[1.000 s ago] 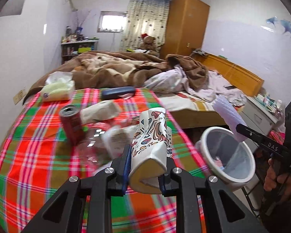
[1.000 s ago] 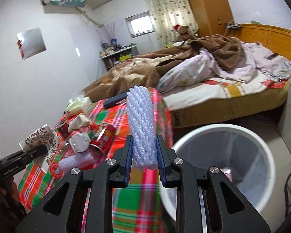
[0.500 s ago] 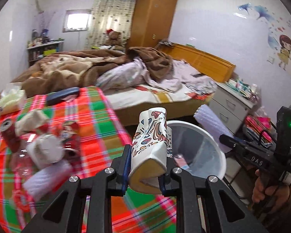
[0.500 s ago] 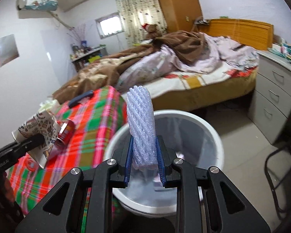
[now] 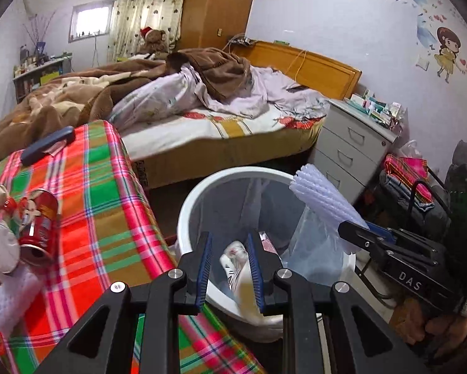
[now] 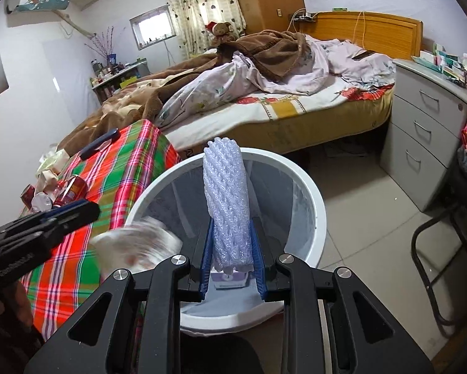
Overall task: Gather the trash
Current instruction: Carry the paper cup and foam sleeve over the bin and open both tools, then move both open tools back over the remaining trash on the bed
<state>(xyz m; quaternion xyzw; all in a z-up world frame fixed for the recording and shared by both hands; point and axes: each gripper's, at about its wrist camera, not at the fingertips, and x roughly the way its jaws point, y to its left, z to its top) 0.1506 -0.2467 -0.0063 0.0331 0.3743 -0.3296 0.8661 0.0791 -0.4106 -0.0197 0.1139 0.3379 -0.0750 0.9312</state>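
Observation:
My left gripper point(image 5: 228, 265) is open above the near rim of the white trash bin point(image 5: 189, 205). The patterned paper cup point(image 5: 238, 268) is blurred and falling between and below its fingers into the bin; it also shows as a blur in the right wrist view point(image 6: 136, 246). My right gripper point(image 6: 230, 258) is shut on a white foam net sleeve point(image 6: 227, 205) and holds it upright over the bin point(image 6: 308, 193). The sleeve also shows in the left wrist view point(image 5: 323, 199).
A table with a red and green plaid cloth point(image 5: 102, 218) stands left of the bin, with red cans point(image 5: 40, 227), crumpled wrappers and a foam net point(image 5: 8, 299) on it. A bed point(image 5: 221, 124) lies behind. A grey drawer unit point(image 6: 426, 124) stands at the right.
Both grippers moved right from the table to above the bin. My left gripper opened and let go of the paper cup, which is dropping into the bin. The right still holds the foam sleeve.

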